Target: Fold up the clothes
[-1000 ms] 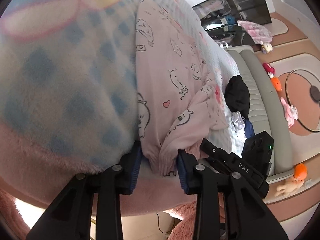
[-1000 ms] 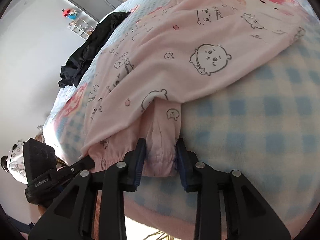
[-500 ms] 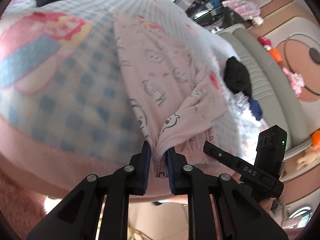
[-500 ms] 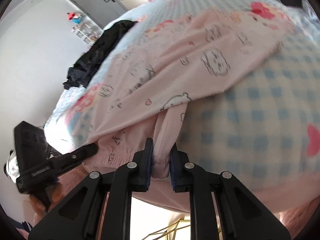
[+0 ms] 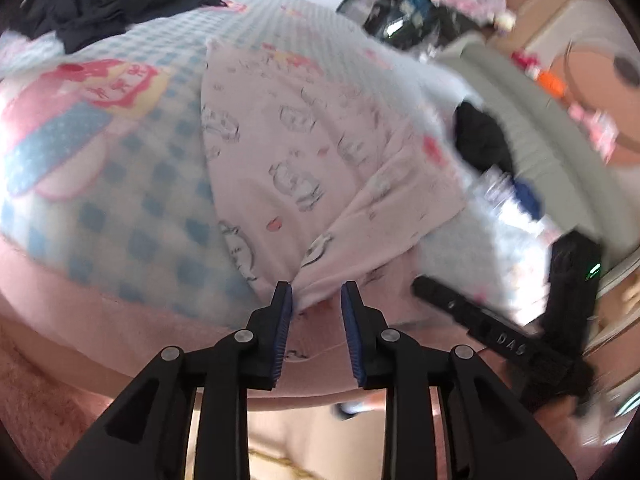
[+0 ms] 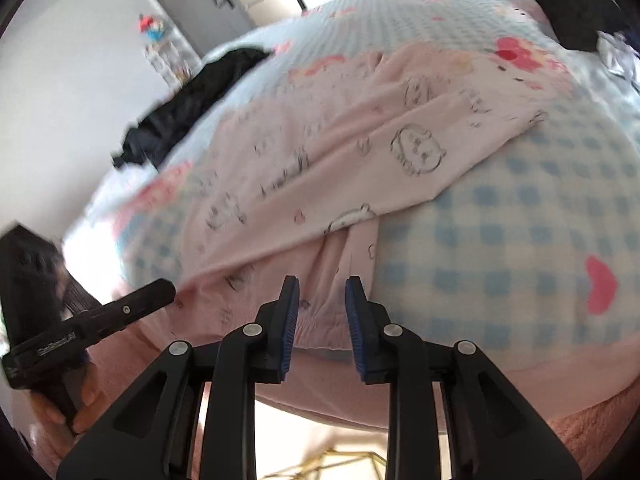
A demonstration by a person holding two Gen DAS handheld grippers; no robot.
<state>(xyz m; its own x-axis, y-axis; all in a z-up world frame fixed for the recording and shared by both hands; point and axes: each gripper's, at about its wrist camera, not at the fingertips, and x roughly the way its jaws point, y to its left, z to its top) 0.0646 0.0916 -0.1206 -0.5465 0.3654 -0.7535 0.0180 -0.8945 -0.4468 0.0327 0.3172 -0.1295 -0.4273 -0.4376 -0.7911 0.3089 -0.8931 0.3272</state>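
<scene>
Both the left gripper (image 5: pixel 316 296) and the right gripper (image 6: pixel 322 292) had just spread over the pink pyjama trousers (image 5: pixel 288 152) on the checked blanket (image 5: pixel 132 208), pinching nothing, so the released cuffs could slump and spoil the fold.

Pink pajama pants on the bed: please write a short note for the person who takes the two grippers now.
Left gripper: jaws just reopened, cuff fabric between the pads but not pinched.
Right gripper: the same, open over the other cuff.
Pink pajama pants lie flat on the checked blanket, cuffs at the near bed edge.
Done: pants spread out. Left: regrip both cuffs and fold; black clothes wait behind.
</scene>
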